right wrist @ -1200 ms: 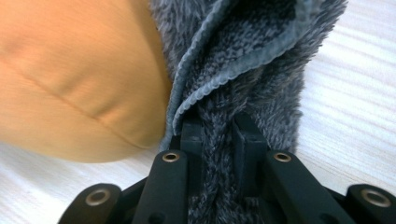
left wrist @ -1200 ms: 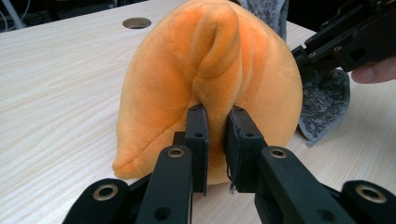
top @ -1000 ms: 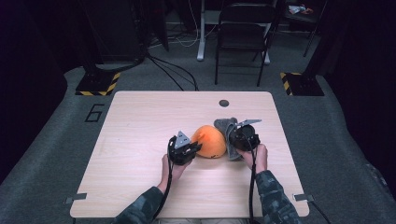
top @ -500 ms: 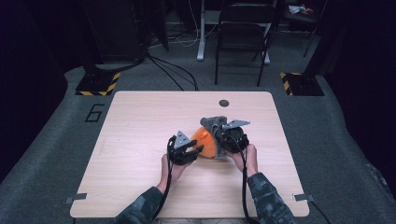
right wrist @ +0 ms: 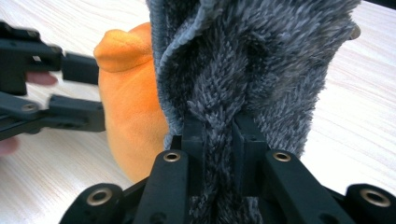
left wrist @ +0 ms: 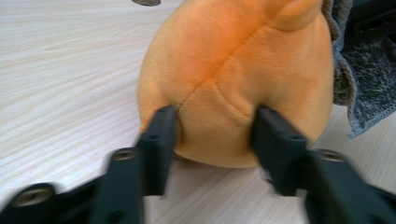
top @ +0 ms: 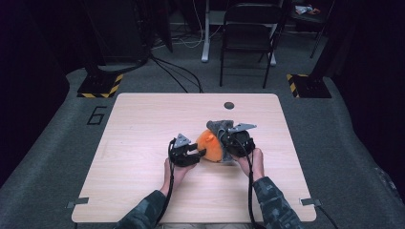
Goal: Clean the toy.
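1. A light wooden table (top: 143,143), with a small dark round disc (top: 229,105) near its far edge.
2. A black folding chair (top: 248,38) beyond it.
3. Yellow-and-black striped stand bases (top: 100,86) on grey carpet.

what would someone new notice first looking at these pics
The orange plush near the middle of the wooden table stands out first, bright against the dark room. The left gripper has its jaws at the plush's sides, and they have just been closing. The right gripper is shut on a fold of grey fuzzy cloth that lies against the plush.
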`<state>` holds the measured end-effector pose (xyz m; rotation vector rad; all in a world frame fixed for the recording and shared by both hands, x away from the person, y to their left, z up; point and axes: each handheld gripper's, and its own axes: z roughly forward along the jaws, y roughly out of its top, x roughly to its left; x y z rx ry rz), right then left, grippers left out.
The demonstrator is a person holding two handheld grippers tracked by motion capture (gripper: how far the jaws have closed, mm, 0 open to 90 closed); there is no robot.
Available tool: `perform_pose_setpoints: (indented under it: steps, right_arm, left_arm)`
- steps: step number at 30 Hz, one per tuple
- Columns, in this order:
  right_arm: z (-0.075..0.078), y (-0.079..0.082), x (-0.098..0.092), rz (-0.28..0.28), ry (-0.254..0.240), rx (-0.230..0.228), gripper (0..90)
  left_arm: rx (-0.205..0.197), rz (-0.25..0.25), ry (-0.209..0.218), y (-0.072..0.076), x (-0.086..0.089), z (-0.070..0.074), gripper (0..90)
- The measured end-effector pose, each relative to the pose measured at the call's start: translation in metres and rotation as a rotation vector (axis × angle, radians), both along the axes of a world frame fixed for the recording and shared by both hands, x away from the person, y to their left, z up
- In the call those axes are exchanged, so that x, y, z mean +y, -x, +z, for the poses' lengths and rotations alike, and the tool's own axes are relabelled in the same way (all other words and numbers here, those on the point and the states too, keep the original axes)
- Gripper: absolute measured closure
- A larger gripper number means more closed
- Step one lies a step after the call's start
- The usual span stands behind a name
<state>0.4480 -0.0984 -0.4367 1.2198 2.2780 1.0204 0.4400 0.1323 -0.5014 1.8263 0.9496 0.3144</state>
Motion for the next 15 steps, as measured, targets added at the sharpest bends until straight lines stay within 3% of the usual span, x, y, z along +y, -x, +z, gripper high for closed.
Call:
perform_pose_setpoints:
  steps: [3, 5, 15]
  right_arm:
    - [0.001, 0.0, -0.001, 0.002, 0.003, -0.002, 77.3]
    - [0.003, 0.001, 0.0, -0.001, 0.006, -0.005, 77.4]
    - [0.017, 0.002, -0.011, -0.016, -0.004, -0.046, 77.6]
  left_arm:
    - [-0.017, -0.003, -0.017, 0.001, -0.004, 0.0, 76.6]
    - [-0.029, -0.003, -0.02, 0.001, -0.004, 0.0, 80.3]
    - [-0.144, -0.02, -0.057, -0.002, -0.001, 0.022, 84.0]
